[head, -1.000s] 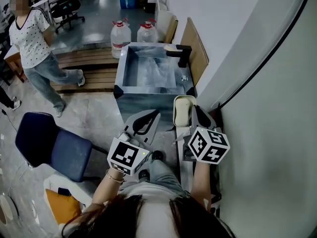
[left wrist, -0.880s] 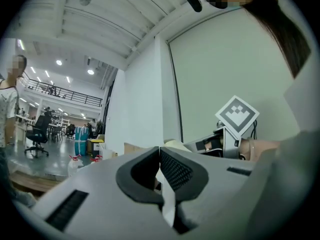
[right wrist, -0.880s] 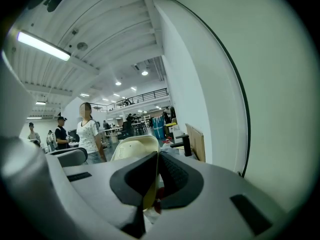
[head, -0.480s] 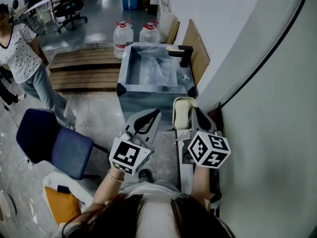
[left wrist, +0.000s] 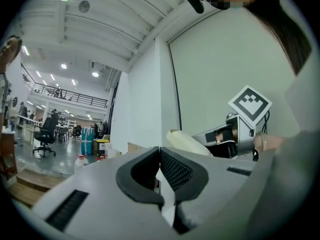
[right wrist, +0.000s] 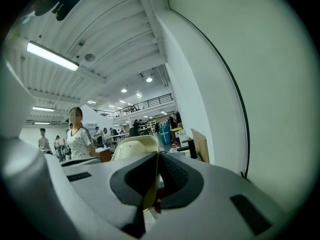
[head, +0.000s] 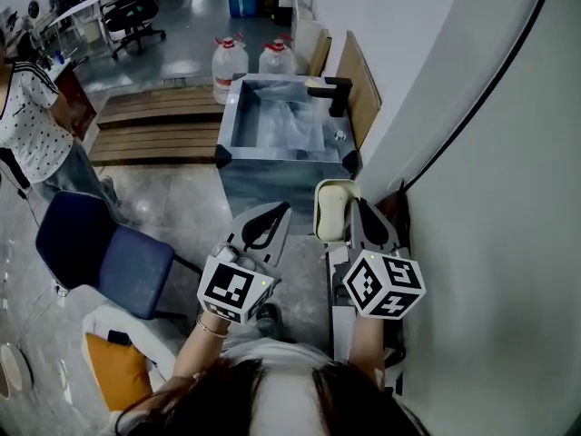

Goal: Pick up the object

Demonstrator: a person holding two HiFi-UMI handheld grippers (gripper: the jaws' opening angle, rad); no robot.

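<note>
Grey polished floor (head: 172, 198) beside a white wall (head: 472, 198), with a steel basin ahead.
Basin (head: 281, 163) carries a black tap (head: 332, 94) and holds a pale wrinkled lining; film or water cannot be told. Two water jugs (head: 225, 62) with red caps stand behind it. Right gripper (head: 354, 203) clamps the rim of the cream dish (head: 332, 209), held just in front of the basin. Left gripper (head: 283, 209) jaws are pressed together.

No word, number or brand can be read anywhere. The cubes on the left tool (head: 282, 208) and right tool (head: 350, 205) bear only black-and-white square patterns. The labels on the water jugs (head: 227, 63) seem too small to make out.
</note>
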